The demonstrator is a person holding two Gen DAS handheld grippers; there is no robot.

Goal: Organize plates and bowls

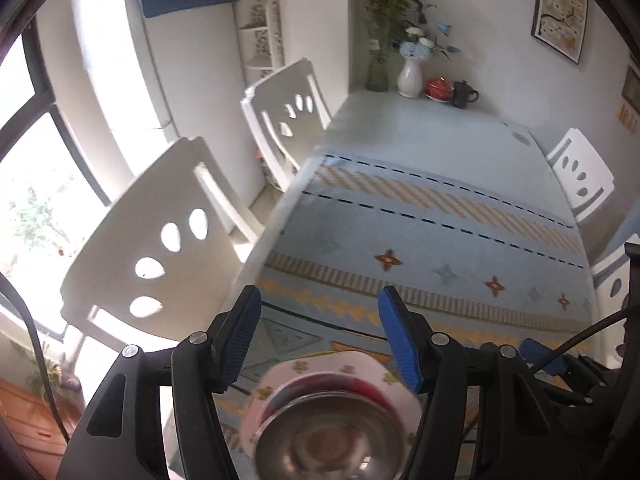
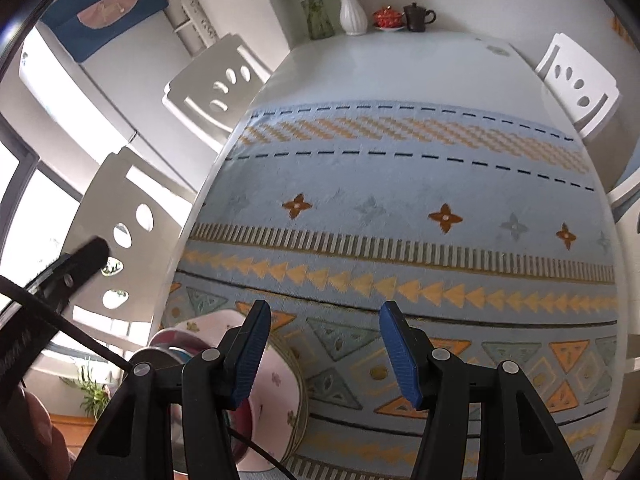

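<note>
Your left tongs (image 1: 320, 336) are spread w/ nothing between the pads, hanging just above the stack; your right tongs (image 2: 324, 350) are also spread and empty, over bare cloth beside it.

Biggest first: the table (image 2: 400, 68) has a patterned blue cloth (image 2: 400, 184), prob. grippy enough that dishes won't skate, but the cloth itself could drag if you shove.

The stack sits at the near left corner of the table, close to the edge. Bottom is a pale flowered plate (image 1: 360, 372); the right view shows more rims under it, so likely several plates (image 2: 298, 392). Ceramic by the look: stiff, heavyish, glazed and slick, chips easily. Take a plate by the rim, pads top and bottom, and keep it level.

On it a red bowl (image 1: 312, 386), only partly visible. Prob. ceramic or plastic, can't tell.

Inside that, a shiny metal bowl (image 1: 328, 436): light, stiff, slippery, won't break but will clang. Pinch its wall at the rim, one pad in, one out.
</note>
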